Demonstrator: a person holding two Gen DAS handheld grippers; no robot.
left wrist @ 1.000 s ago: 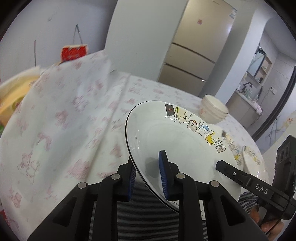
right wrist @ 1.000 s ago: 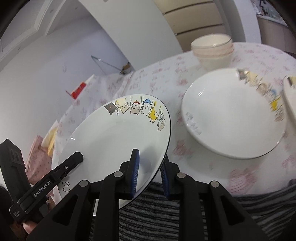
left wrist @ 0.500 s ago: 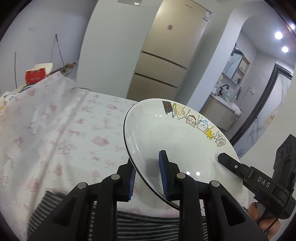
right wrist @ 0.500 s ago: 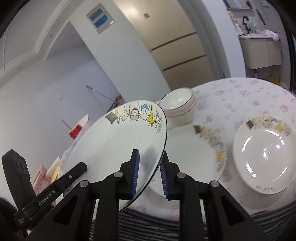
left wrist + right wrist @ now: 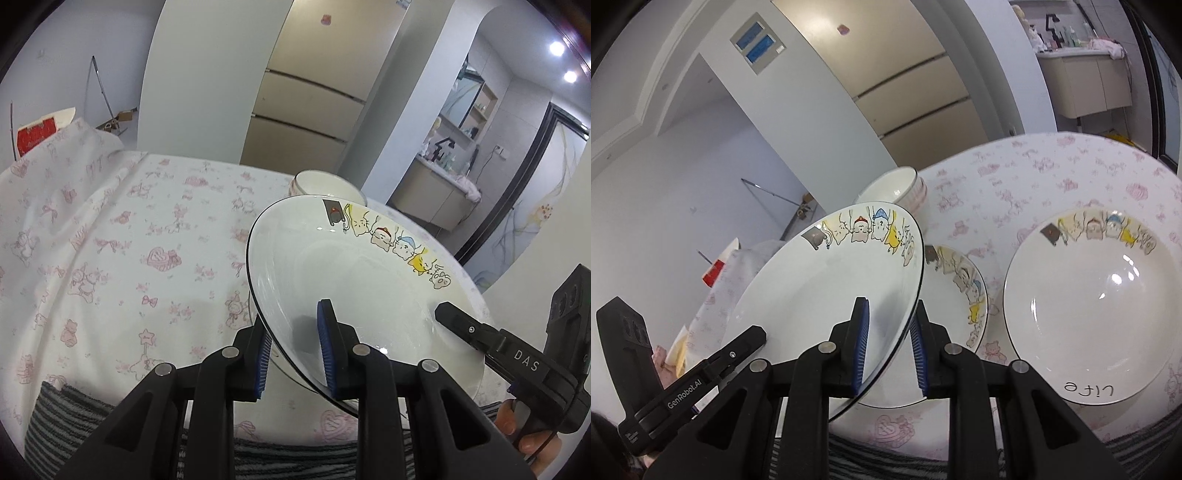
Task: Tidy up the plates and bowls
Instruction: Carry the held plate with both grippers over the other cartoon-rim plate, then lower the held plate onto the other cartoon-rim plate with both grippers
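The plate (image 5: 827, 295), pinched by both grippers (image 5: 293, 354) (image 5: 888, 350) (opposite rims), is best lowered level onto the table's nearer plate (image 5: 955, 306).

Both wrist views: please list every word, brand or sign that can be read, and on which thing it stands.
"DAS": on the right gripper, seen in the left wrist view.
"GenRobot.AI": on the left gripper, seen in the right wrist view.
"Life", seen upside down: on the rim of the plate on the table.
Blue wall panel: any text unreadable.
Red box: print blurred.

Pink-print tablecloth (image 5: 147, 229); beige fridge (image 5: 306, 107); red box, possibly carton (image 5: 35, 134)
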